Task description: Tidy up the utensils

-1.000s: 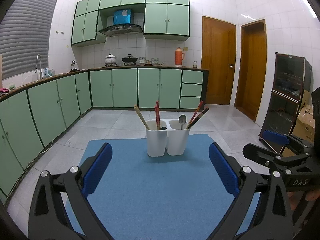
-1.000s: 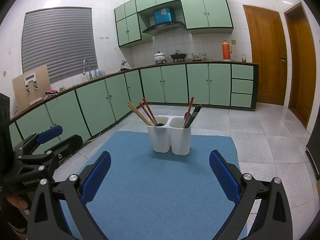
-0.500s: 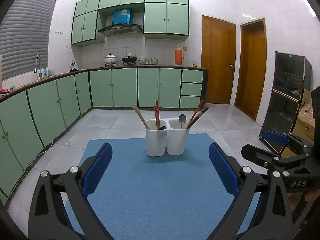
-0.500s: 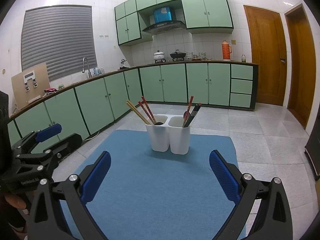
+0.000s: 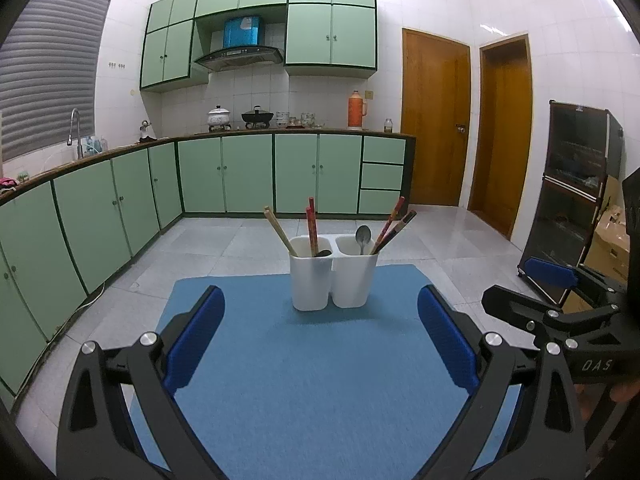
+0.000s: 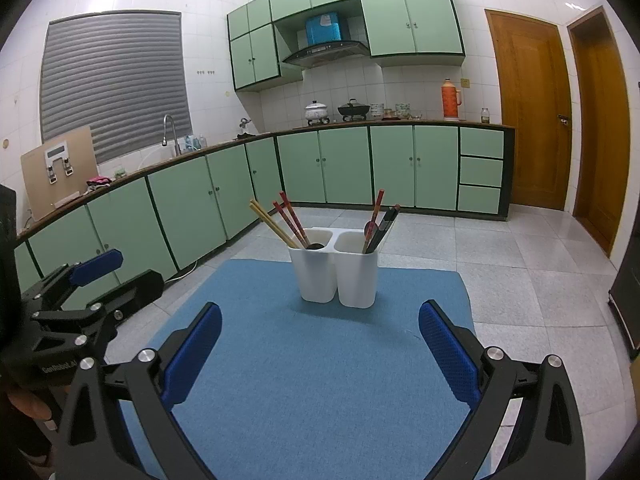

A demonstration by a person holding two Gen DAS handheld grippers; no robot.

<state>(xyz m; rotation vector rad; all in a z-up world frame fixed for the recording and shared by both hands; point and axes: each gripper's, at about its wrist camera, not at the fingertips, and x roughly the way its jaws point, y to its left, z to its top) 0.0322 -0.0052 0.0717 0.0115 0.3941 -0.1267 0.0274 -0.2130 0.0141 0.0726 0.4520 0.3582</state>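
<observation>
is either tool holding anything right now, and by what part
Nothing is held. The left tool and right tool both stand open and empty above the blue mat, short of the white two-compartment utensil holder.

utensil holder [image 6: 334, 270] slightly farther and higher in the right wrist view, left gripper [image 6: 100, 280] raised a little
</observation>
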